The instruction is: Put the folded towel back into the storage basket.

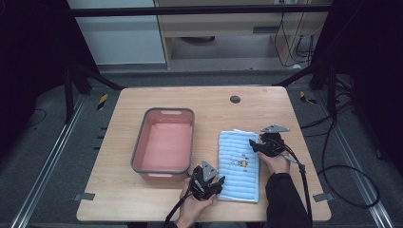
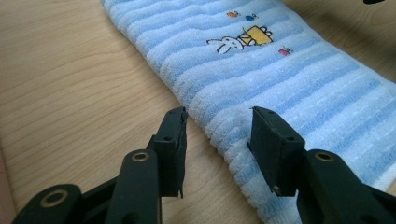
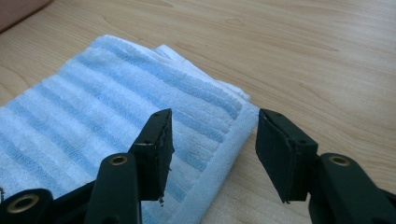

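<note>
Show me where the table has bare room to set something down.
Free: the wide strip of table beyond the pink basin and blue towel, around the dark round spot; also the near left corner beside the basin. Crowded: the near edge, where left gripper and right gripper flank the towel.

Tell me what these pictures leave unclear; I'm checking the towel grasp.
- High view: left gripper and right gripper too small to tell jaws' contact with the towel.
- Gripper views: towel's folded underside hidden by its top layer.
- High view: embroidery too small.
</note>
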### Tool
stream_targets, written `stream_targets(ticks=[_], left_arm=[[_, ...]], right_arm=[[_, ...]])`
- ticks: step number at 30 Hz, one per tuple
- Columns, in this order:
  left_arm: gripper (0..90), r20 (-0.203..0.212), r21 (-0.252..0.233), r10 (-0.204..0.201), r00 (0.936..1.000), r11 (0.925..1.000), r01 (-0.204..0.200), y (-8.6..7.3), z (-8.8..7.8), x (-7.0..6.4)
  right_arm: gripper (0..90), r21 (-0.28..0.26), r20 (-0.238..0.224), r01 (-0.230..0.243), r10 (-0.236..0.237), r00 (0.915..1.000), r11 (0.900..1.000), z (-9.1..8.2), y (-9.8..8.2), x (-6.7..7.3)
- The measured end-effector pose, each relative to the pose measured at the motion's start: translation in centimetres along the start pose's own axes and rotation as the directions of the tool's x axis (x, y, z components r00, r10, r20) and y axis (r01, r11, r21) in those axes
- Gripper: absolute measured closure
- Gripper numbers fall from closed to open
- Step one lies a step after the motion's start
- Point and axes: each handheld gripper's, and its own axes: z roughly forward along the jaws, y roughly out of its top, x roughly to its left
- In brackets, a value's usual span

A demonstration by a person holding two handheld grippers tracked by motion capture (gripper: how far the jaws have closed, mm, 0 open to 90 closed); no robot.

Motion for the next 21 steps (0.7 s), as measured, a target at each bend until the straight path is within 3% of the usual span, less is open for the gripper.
stream_targets(ticks=[11, 21], left_arm=[[59.9, 0.001, 0.024, 0.002, 1.0, 0.9997, -0.002, -0.4, 0.5, -0.2], [64.1, 0.013, 0.038, -0.009, 0.9999, 0.9993, 0.009, -0.5, 0.9, -0.3]], right_arm=[[48.2, 0.03, -0.02, -0.053, 0.053, 0.9984, 0.998, 0.6, -0.9, -0.5], [55.5, 0.054, -0.034, -0.05, 0.052, 0.9981, 0.997, 1.1, -1.2, -0.4]])
